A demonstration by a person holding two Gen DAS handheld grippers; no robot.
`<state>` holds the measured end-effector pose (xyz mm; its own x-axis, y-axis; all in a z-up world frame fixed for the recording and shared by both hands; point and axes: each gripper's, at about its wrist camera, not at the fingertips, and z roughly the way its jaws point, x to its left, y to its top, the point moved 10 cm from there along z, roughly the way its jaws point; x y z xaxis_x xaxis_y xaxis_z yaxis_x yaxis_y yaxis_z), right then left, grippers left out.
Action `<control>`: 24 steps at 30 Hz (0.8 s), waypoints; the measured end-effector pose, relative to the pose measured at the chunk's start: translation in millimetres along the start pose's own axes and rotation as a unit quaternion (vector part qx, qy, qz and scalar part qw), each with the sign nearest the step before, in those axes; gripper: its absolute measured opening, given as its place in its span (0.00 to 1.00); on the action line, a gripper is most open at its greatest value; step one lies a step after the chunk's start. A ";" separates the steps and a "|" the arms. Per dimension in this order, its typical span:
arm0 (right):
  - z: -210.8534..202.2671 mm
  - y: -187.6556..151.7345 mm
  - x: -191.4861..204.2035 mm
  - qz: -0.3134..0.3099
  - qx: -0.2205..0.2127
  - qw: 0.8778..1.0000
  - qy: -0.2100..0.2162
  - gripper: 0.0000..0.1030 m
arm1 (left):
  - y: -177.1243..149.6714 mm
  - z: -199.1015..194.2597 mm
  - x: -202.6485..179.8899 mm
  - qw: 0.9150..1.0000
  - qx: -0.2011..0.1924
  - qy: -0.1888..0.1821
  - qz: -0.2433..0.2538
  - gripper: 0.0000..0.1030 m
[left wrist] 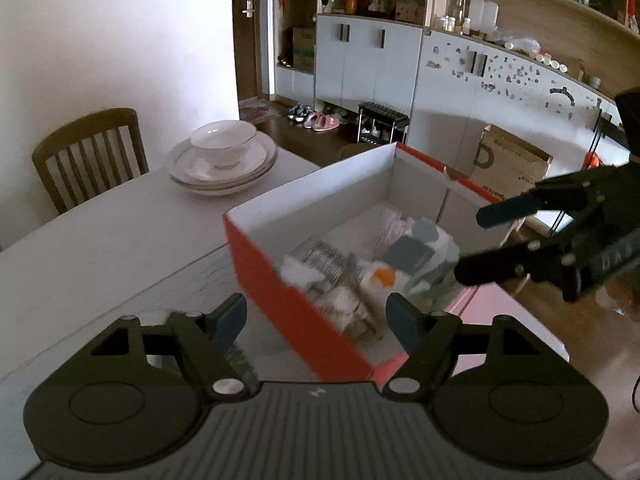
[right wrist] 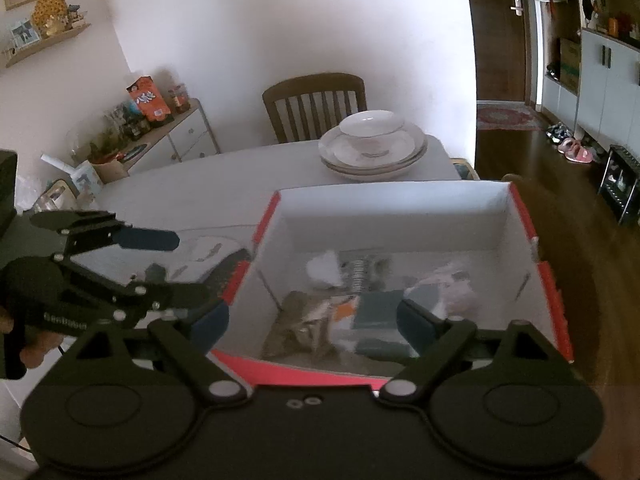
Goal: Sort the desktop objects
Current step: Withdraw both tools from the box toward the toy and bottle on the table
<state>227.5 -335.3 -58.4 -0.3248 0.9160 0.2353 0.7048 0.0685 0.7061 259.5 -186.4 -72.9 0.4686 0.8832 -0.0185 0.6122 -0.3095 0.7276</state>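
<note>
Left tongs (left wrist: 316,320): released, jaws apart, nothing btwn pads; poised over near corner of box.
Right tongs (right wrist: 312,320): released, jaws wide, nothing gripped; poised above near wall of box.
Box (right wrist: 400,208): red outside, white inside, lid off, sits on counter (left wrist: 120,216) at its edge.
Box contents (right wrist: 360,304): sorted items heaped on box floor – packets, dark flat card, orange-capped piece; blurred, cannot ID further.
Items left of box (right wrist: 208,252): papers/flat objs on counter, just beside box, under left tongs.
Plates (left wrist: 224,168): stack w/ bowl (left wrist: 222,140) on top, far end of counter, well apart from box.
Chair (left wrist: 88,156): wooden, behind counter, by wall.
</note>
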 end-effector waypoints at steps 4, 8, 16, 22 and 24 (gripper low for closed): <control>6.0 -0.4 21.4 0.006 -0.001 1.000 0.000 0.92 | -19.1 -12.3 18.4 1.000 0.004 0.005 -0.006 0.79; 16.9 0.2 44.4 0.007 0.003 1.000 0.002 0.93 | -43.0 -23.4 43.8 1.000 0.006 0.025 -0.010 0.81; 44.0 2.5 89.6 0.003 0.014 1.000 0.005 0.95 | -87.5 -38.7 98.1 0.997 0.017 0.066 -0.036 0.99; 71.0 0.4 122.6 0.006 0.023 1.000 0.004 0.97 | -120.0 -44.9 132.7 0.993 0.031 0.098 -0.061 0.99; 79.6 -0.2 132.7 0.001 0.028 1.000 0.000 0.97 | -131.2 -45.1 141.8 0.991 0.038 0.106 -0.066 0.99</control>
<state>234.4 -182.3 -80.5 -0.3238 0.9162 0.2359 0.7392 0.0894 0.6675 216.8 -4.7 -140.1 0.2409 0.9697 0.0398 0.7092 -0.2039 0.6748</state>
